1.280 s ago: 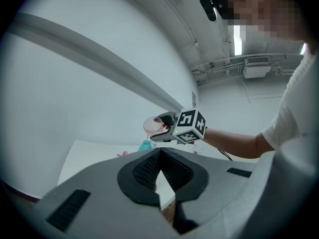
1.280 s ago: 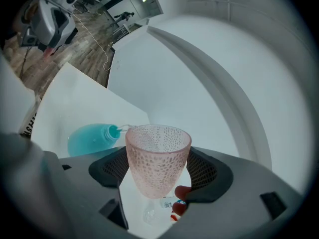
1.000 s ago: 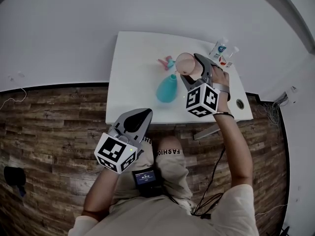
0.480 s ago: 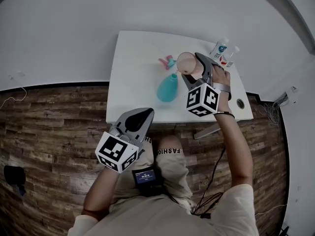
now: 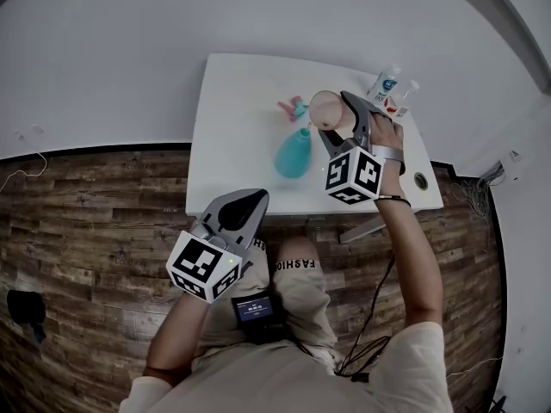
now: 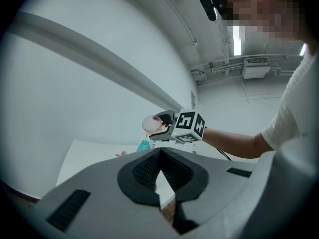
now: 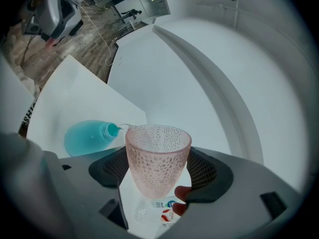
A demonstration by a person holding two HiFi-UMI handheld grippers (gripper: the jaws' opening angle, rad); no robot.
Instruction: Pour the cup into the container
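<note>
Though compared across the last second, shows no shift worth telling: still holds the pink cup (image 5: 325,110) tipped on its side in the right gripper (image 5: 342,126), fingers (image 7: 209,169) clamped on the lower body from both sides and spread to its width. Keeps the rim just above and beside the mouth of the teal container (image 7: 87,137), standing on the white bench (image 5: 232,127). Lets a thin thread of liquid run from the lip to that mouth, plain in the right gripper view. Reads, then, as a pour held steady rather than a fresh move, and probably a late one, with hardly any liquid to make out inside the cup. Leaves the left gripper (image 5: 245,203) as before, low by the body and well apart from the bench, fingers (image 6: 144,169) pressed together on nothing. Leaves alone the small bottles (image 5: 385,86) at the far edge and the pink object (image 5: 293,108) just beyond the container. Calls next for keeping the tilt to the end of the thread, then righting the cup; risks a dribble onto the bench if lifted away or shifted sideways too soon, given so narrow a mouth.
</note>
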